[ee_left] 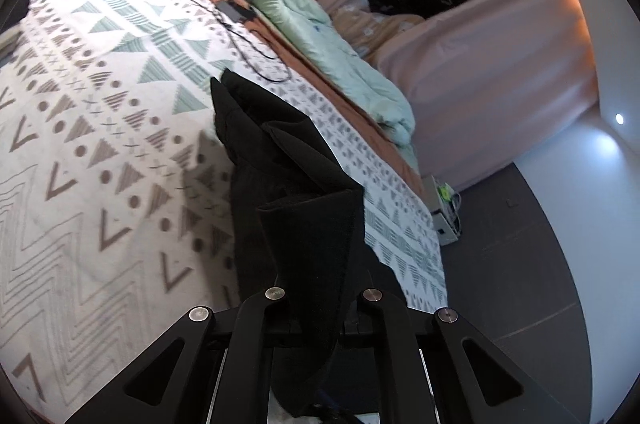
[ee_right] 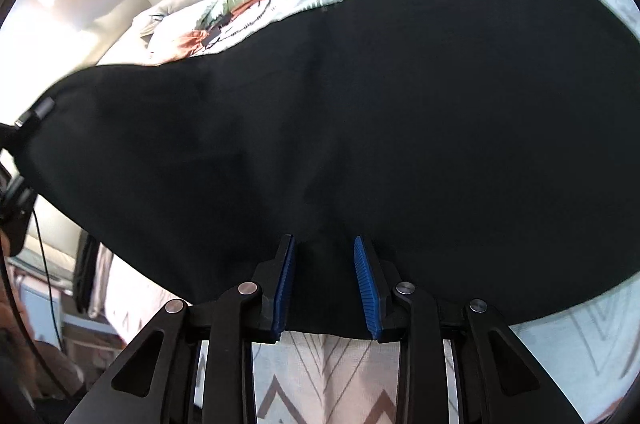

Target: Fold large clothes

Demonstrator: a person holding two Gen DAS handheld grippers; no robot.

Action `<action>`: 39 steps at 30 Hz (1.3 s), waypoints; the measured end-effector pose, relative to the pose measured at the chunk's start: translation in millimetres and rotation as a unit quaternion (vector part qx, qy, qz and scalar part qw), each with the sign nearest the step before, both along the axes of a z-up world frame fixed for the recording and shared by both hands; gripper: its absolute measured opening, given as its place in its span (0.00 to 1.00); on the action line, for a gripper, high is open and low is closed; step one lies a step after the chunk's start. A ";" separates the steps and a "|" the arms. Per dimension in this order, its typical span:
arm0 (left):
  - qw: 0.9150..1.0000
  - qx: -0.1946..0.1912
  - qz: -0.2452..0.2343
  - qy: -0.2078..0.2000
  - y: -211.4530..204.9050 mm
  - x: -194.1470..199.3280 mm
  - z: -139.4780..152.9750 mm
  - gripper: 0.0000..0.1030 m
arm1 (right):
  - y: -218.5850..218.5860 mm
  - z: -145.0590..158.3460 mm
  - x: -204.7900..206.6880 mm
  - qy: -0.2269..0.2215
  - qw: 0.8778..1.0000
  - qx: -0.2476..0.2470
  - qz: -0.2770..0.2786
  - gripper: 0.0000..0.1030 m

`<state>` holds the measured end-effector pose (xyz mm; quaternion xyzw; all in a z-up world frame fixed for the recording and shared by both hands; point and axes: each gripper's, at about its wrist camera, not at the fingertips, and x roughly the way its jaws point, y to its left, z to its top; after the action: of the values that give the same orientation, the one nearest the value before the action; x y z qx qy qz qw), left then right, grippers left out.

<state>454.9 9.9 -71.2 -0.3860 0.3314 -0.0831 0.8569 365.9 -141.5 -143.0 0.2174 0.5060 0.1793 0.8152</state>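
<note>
Over a bed (ee_left: 100, 128) with a patterned blanket, the left gripper (ee_left: 320, 304) is clamped on a bunched edge of the black garment (ee_right: 360, 128) while the right gripper (ee_right: 325, 284), fingers narrowly apart around its hem, holds it spread, probably to lay it flat.

The black garment (ee_left: 304, 232) hides the left tongs' (ee_left: 322, 288) fingertips; the patterned bedspread (ee_left: 100, 104) is blurred.

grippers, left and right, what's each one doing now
Left hand-held gripper: shut on the black garment.
Right hand-held gripper: fingers apart, black garment lies between them; grip cannot be told.
</note>
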 end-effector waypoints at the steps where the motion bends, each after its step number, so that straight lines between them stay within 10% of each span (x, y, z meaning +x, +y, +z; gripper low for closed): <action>1: 1.000 0.002 -0.009 -0.002 -8.5 2.4 4.0 0.07 | -2.2 -2.6 4.5 0.006 1.000 0.006 0.001 0.30; 21: 0.989 0.016 -0.142 -0.032 -158.8 27.8 56.0 0.07 | -111.8 14.2 -13.4 -0.043 0.995 0.044 -0.082 0.28; 39: 0.960 0.070 -0.263 0.064 -311.5 64.4 -27.3 0.07 | -249.2 4.7 -63.9 -0.047 0.951 0.098 -0.291 0.28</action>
<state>519.3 -301.6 -98.5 -0.2283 0.4804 -0.2575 0.8067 302.0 -390.7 -138.3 0.4248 0.3622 -0.0069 0.8296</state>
